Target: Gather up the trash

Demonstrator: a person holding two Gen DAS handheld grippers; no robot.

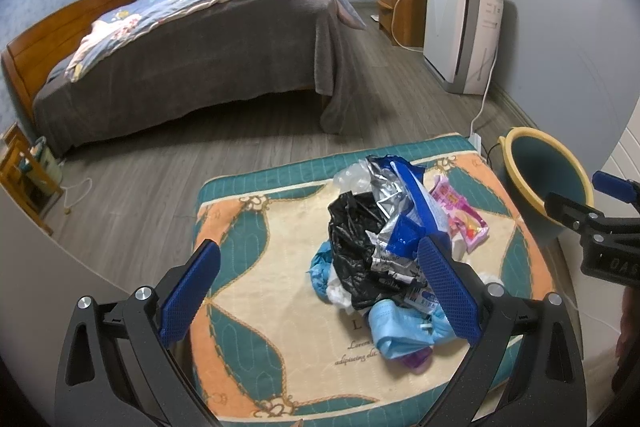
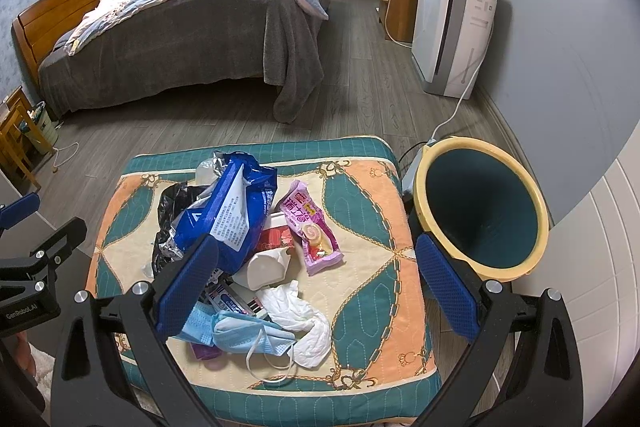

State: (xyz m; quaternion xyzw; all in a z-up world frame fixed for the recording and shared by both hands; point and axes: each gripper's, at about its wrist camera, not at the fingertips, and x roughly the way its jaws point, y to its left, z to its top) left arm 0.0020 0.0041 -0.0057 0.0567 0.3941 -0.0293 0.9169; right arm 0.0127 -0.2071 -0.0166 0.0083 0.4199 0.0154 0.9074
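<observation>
Trash pile [image 2: 244,251] on a patterned cushion [image 2: 372,291] (bedroom, grey wood floor [image 2: 360,87]).
Bin [image 2: 480,215] right of it; left gripper [image 1: 320,291] and right gripper [image 2: 316,287] both spread, empty.

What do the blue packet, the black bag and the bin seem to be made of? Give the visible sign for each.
Blue packet: glossy plastic film with a foil lining, judging by its silvery creased inside. Black bag: thin shiny plastic, crumpled. Bin: probably rigid matte plastic, with a smooth cream rim.
</observation>
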